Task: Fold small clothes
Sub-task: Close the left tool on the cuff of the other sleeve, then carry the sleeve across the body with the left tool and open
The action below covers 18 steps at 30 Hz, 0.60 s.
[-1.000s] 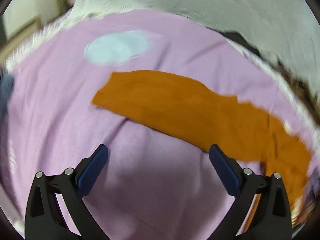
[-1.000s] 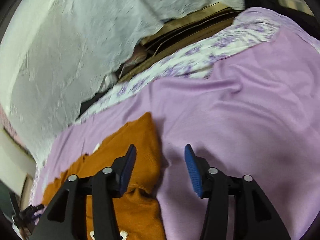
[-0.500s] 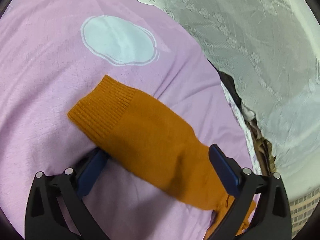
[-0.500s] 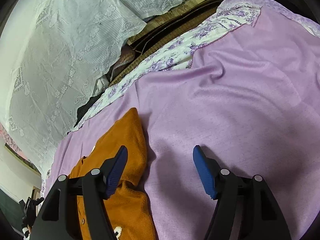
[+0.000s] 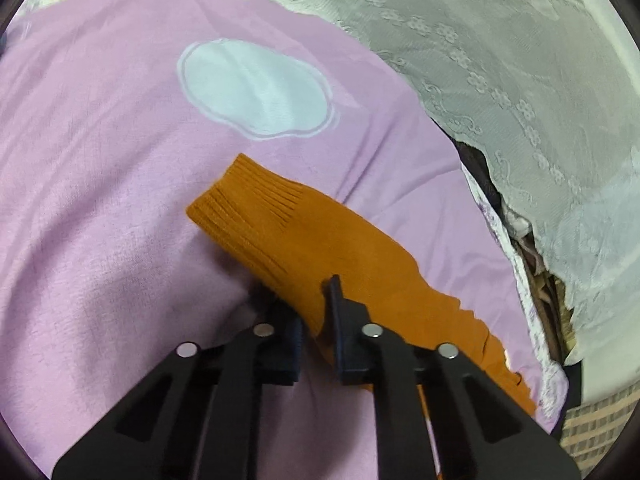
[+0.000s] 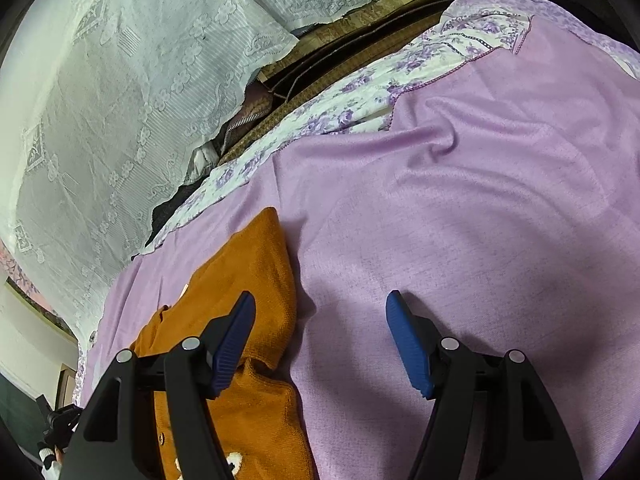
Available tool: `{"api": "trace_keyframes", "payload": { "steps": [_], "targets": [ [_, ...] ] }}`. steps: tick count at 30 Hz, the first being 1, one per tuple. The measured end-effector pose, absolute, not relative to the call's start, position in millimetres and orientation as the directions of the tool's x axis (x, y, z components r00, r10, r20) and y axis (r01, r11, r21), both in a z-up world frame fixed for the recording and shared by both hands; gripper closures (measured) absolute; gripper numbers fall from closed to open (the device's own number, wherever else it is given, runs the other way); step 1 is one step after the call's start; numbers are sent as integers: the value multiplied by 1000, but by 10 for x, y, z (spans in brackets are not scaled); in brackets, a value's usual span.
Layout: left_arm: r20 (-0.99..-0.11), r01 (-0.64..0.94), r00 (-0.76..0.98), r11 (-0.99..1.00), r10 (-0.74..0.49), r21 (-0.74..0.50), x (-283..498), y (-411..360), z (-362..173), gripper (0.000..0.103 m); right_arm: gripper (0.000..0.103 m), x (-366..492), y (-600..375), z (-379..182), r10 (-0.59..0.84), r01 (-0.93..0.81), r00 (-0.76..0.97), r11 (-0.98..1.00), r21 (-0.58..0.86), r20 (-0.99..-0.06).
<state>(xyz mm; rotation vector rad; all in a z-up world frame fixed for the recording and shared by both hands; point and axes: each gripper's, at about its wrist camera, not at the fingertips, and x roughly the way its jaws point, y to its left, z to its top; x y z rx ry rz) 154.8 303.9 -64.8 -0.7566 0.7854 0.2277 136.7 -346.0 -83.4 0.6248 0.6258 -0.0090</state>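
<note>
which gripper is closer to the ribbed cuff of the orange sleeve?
Left. The left gripper is shut on the sleeve just below the ribbed cuff. The right gripper, open, hovers at the orange sweater's other side.

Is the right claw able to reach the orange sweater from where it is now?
Probably yes: the right claw is open, and the sweater lies uncovered beside its left finger.

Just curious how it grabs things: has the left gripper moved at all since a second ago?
Yes. The left gripper has slid toward the orange sleeve, away from the bare lilac sheet, and its jaws have just closed on the sleeve's edge.
</note>
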Motion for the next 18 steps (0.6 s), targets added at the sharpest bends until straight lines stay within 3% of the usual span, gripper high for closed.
{"api": "trace_keyframes", "payload": {
  "steps": [5,18],
  "targets": [
    [-707,-392,704,795,-65,-463,1518,2699,-388,94,28,1409,-3437,-855,182,190,802,825,532,-569],
    [-674,-182,735,939,-68,-293,1712,1544,205,94,26,1427,-3417,-848,180,190,796,832,521,-578]
  ]
}}
